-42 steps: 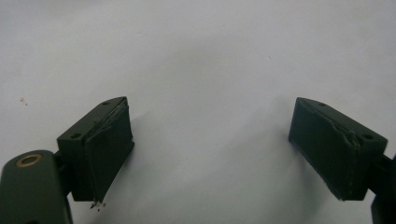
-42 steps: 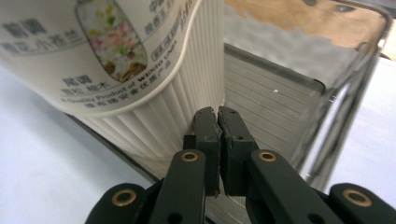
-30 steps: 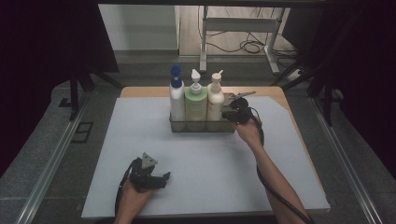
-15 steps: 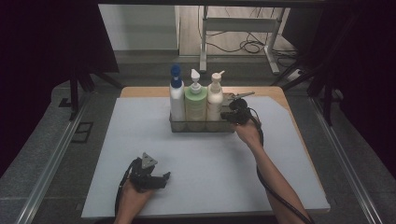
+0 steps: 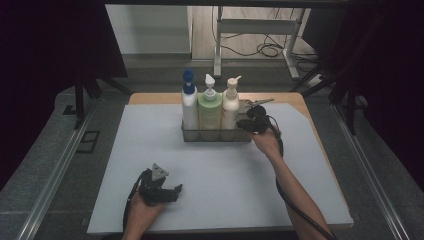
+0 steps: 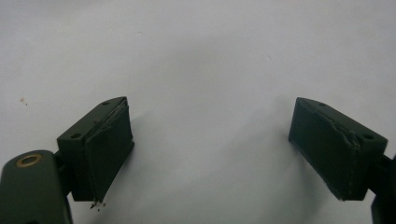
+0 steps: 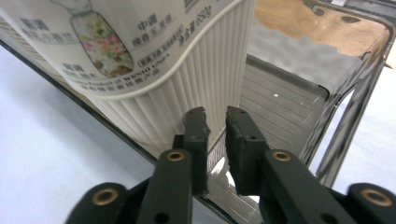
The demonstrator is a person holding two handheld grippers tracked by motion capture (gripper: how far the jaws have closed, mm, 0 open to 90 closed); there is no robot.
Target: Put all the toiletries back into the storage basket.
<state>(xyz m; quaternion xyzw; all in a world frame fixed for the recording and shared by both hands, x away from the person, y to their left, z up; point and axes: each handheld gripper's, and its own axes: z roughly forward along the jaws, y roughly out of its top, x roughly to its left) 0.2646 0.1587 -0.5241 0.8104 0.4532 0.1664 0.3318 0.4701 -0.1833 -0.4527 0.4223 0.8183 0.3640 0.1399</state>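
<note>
A clear grey basket (image 5: 216,135) stands at the far middle of the white mat and holds three pump bottles: a white one with a blue cap (image 5: 188,103), a green one (image 5: 210,109) and a cream one (image 5: 230,104). My right gripper (image 5: 245,124) is at the basket's right end. In the right gripper view its jaws (image 7: 215,117) straddle the basket's thin wall (image 7: 357,105) beside the ribbed cream bottle (image 7: 154,70). They have just been opening, and a narrow gap shows around the wall. My left gripper (image 5: 176,190) rests on the mat near the front, its jaws (image 6: 210,135) wide apart around nothing.
The white mat (image 5: 150,150) covers a wooden table whose bare edge (image 5: 295,100) shows at the back. A small metal object (image 5: 258,102) lies behind the basket's right end. A cable (image 5: 295,205) trails along the right forearm. Dark curtains and desk legs stand beyond.
</note>
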